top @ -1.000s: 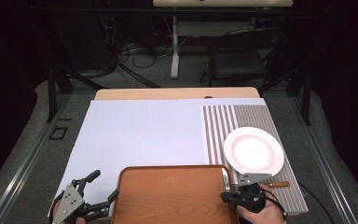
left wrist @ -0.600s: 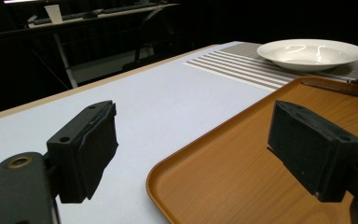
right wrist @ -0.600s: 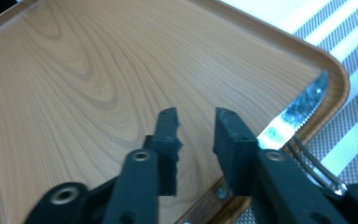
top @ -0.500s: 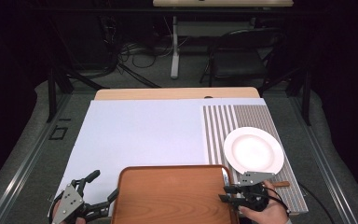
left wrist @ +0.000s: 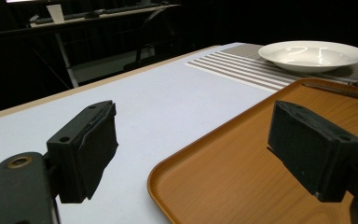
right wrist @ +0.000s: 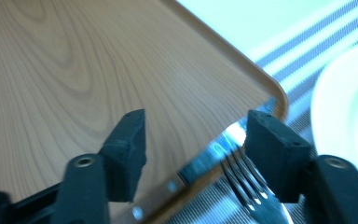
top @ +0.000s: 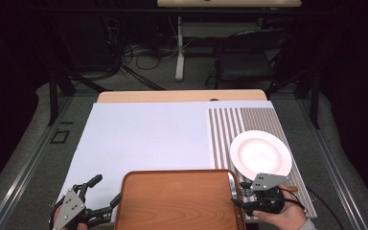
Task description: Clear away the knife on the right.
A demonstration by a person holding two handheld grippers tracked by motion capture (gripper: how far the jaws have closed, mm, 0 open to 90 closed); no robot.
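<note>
Fingers of the right gripper (right wrist: 193,147) have just been opening, standing apart over the tray's (top: 177,201) right rim, where a knife (right wrist: 214,156) and fork (right wrist: 251,196) are lying beside the plate (top: 261,154). Left gripper (left wrist: 205,154) fingers are gaping around the tray's left edge.

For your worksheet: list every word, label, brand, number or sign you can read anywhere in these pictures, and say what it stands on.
None: no readable text stands on the wooden tray, the white plate, the striped mat, the fork, the knife or either set of tongs.
</note>
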